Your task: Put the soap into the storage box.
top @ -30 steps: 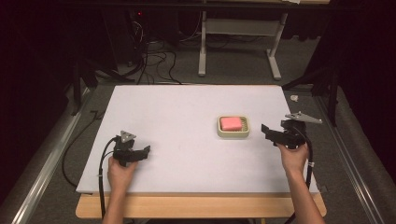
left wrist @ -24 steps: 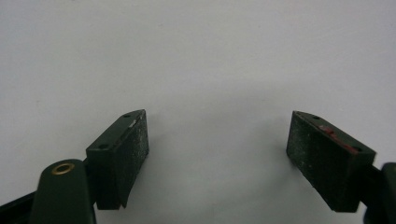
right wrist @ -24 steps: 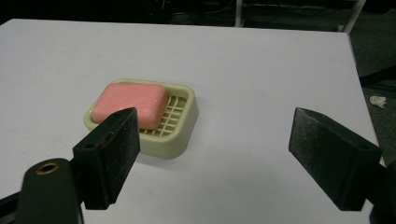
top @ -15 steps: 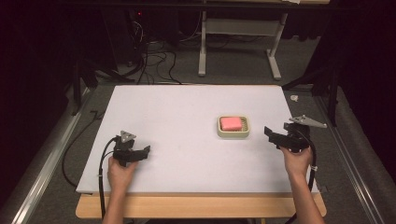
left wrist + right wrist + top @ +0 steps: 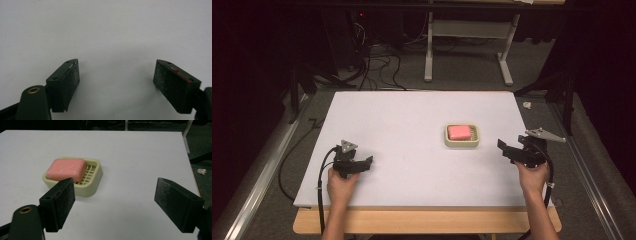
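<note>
A pink bar of soap (image 5: 459,132) lies in a cream soap dish (image 5: 462,144) on the white table (image 5: 402,120), a little right of the middle. The right gripper (image 5: 507,148) is held near the dish at the table's right edge, pointing toward it, jaws spread wide and holding nothing. In its own view the soap (image 5: 66,169) sits at one end of the slatted dish (image 5: 93,178). The left gripper (image 5: 364,163) rests well apart over bare table, jaws also spread and empty.
</note>
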The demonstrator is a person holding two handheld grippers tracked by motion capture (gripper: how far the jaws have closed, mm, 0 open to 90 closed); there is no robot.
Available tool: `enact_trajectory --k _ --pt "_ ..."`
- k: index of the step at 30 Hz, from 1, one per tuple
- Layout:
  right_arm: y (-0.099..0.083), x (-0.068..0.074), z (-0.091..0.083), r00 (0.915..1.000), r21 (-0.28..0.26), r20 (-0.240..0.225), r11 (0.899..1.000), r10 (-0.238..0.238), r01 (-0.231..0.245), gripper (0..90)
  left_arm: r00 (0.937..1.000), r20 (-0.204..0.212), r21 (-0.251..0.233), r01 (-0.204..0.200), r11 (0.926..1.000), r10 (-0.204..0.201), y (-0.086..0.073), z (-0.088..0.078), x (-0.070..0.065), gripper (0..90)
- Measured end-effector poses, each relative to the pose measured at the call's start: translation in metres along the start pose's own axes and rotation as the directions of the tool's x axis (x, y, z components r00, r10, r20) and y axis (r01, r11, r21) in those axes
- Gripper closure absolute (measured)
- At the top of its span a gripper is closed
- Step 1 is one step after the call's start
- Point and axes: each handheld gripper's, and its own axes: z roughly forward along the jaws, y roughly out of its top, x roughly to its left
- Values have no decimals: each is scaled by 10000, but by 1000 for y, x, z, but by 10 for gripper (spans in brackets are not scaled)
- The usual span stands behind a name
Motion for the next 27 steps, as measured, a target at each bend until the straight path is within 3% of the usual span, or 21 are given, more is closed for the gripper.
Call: enact_trajectory --k 27 --pt "-20 -2 8 9996 313 -253 9994 151 -143 173 10000 -4 -1 2 10000 -2 0 0 0 215"
